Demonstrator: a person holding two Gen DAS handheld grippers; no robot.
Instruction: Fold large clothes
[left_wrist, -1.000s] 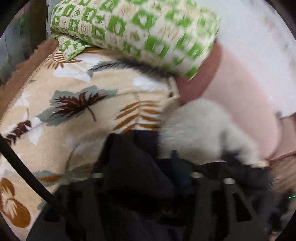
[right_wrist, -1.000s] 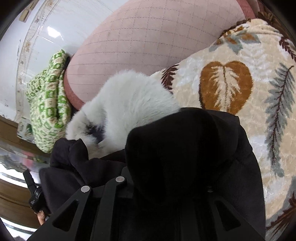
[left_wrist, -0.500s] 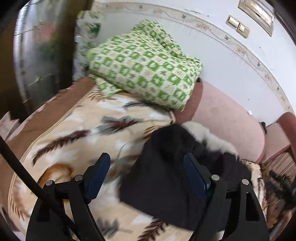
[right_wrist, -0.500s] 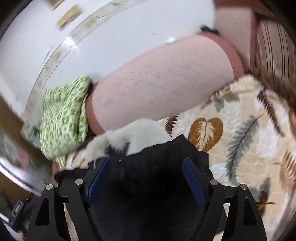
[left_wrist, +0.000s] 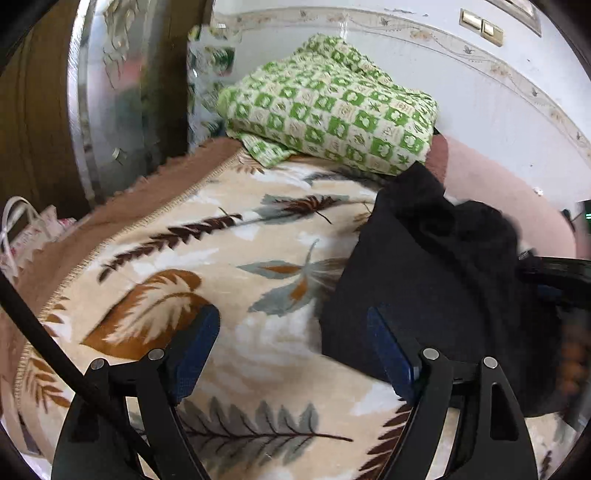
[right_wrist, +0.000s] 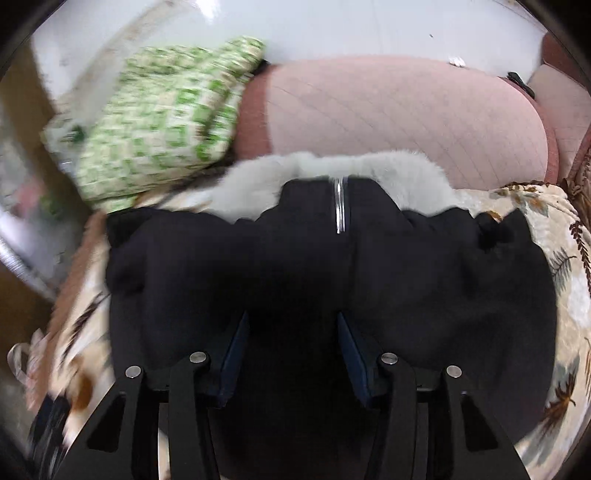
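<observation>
A black jacket (right_wrist: 424, 280) with a white fur collar (right_wrist: 417, 181) and a silver zipper (right_wrist: 339, 206) lies folded on the leaf-print blanket (left_wrist: 229, 251). In the left wrist view the jacket (left_wrist: 424, 280) lies to the right. My left gripper (left_wrist: 295, 350) is open and empty above the blanket, left of the jacket. My right gripper (right_wrist: 291, 354) is open, with its blue pads (right_wrist: 234, 354) just above the jacket's near part; nothing is held.
A folded green-and-white checked blanket (left_wrist: 332, 110) lies at the back left against the wall. A pink quilted cushion (right_wrist: 406, 110) lies behind the jacket. A wooden cabinet with a mirror panel (left_wrist: 110, 92) stands at the left. A white bag (left_wrist: 22, 229) lies by the bed's edge.
Both grippers let go of the jacket, opened and drew back. The jacket now lies flat with the fur collar at the far side.
</observation>
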